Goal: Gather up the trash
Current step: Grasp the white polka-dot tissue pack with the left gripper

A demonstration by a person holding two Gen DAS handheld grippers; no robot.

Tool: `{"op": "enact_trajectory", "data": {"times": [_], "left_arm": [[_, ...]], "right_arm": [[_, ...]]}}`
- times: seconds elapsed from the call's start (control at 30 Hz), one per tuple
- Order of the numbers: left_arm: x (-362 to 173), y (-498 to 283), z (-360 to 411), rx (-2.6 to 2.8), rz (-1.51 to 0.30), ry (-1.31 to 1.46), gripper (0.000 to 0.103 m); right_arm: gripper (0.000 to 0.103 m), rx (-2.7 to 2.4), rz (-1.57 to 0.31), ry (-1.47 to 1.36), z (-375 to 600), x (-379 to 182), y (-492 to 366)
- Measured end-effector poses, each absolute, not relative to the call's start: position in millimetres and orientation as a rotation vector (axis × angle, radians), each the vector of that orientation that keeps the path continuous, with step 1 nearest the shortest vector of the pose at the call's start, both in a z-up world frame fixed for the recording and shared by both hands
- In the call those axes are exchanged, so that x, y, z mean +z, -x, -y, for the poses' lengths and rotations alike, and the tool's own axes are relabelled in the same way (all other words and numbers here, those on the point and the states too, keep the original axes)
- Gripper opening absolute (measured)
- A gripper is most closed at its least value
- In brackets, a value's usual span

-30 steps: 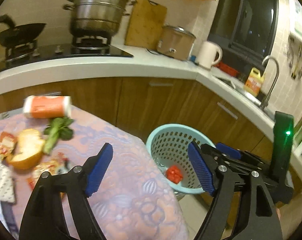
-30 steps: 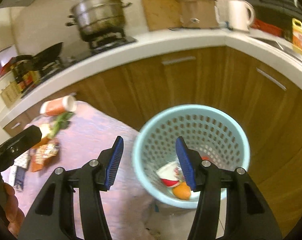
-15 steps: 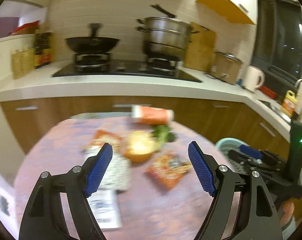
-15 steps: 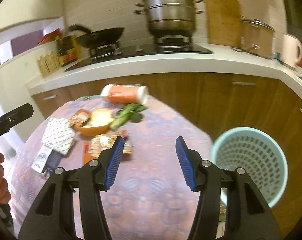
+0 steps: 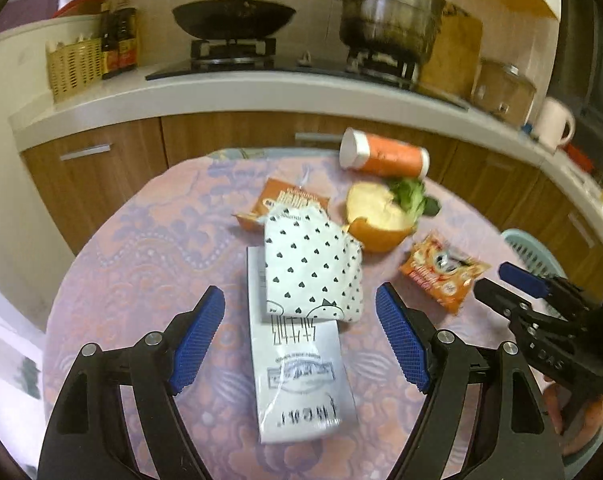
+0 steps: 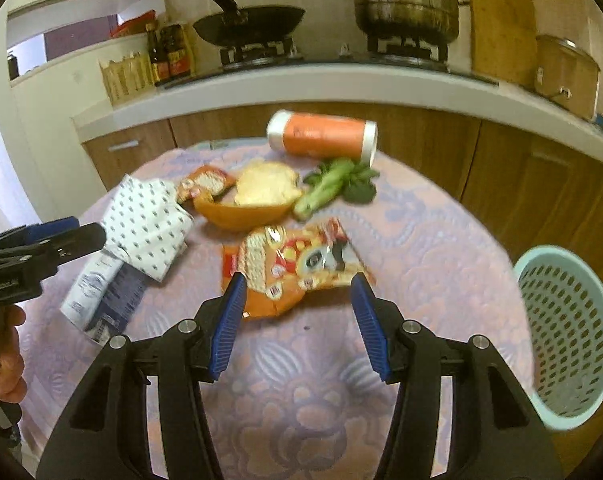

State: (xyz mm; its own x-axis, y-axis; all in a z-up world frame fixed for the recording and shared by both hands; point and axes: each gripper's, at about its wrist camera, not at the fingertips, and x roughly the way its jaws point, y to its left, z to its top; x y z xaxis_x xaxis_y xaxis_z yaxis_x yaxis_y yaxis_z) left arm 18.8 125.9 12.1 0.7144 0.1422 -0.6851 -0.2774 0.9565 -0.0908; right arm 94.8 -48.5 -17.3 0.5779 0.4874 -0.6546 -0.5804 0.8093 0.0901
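Note:
Trash lies on a round table with a purple cloth (image 5: 153,240). My left gripper (image 5: 301,340) is open and empty, above a white printed bag (image 5: 301,376) with a heart-dotted white wrapper (image 5: 311,268) on its far end. My right gripper (image 6: 297,320) is open and empty, just short of an orange snack packet (image 6: 293,264). Beyond lie an orange peel (image 6: 253,196), a green vegetable (image 6: 333,184), an orange-and-white canister (image 6: 321,136) on its side and another orange packet (image 5: 289,200). The light blue trash basket (image 6: 569,336) stands right of the table.
A kitchen counter (image 5: 261,88) with wooden cabinets curves behind the table, carrying a wok (image 5: 233,16), a steel pot (image 5: 389,12), bottles and a wicker basket (image 5: 73,64). The right gripper shows in the left wrist view (image 5: 533,292).
Both grippers swung left from the basket to the table and moved in close over the trash. Both stay open and empty.

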Motion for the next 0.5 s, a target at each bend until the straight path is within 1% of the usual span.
{"op": "enact_trajectory", "data": {"times": [0.1, 0.17, 0.3, 0.33, 0.37, 0.47, 0.5], "left_arm": [[3.4, -31.1, -121.2, 0.232, -0.768, 0.158, 0.073], [0.1, -37.2, -117.9, 0.232, -0.782, 0.138, 0.072], [-6.8, -50.0, -111.5, 0.283, -0.808, 0.073, 0.065], [-6.9, -50.9, -109.7, 0.298, -0.808, 0.053, 0.056], [-6.6, -51.5, -108.3, 0.305, -0.807, 0.041, 0.049], [-4.2, -49.5, -109.5, 0.309, -0.799, 0.046, 0.042], [-3.6, -48.5, -110.3, 0.305, -0.795, 0.055, 0.041]], "right_arm": [[0.051, 0.631, -0.73, 0.122, 52.2, -19.4, -98.2], [0.056, 0.631, -0.714, 0.106, 55.7, -17.5, -98.4], [0.057, 0.63, -0.734, 0.104, 54.7, -20.7, -101.7], [0.057, 0.629, -0.735, 0.111, 53.4, -20.9, -101.5], [0.06, 0.627, -0.735, 0.116, 52.9, -21.2, -101.2], [0.066, 0.626, -0.739, 0.123, 52.0, -21.1, -100.9], [0.066, 0.627, -0.743, 0.123, 52.1, -20.7, -101.4]]}}
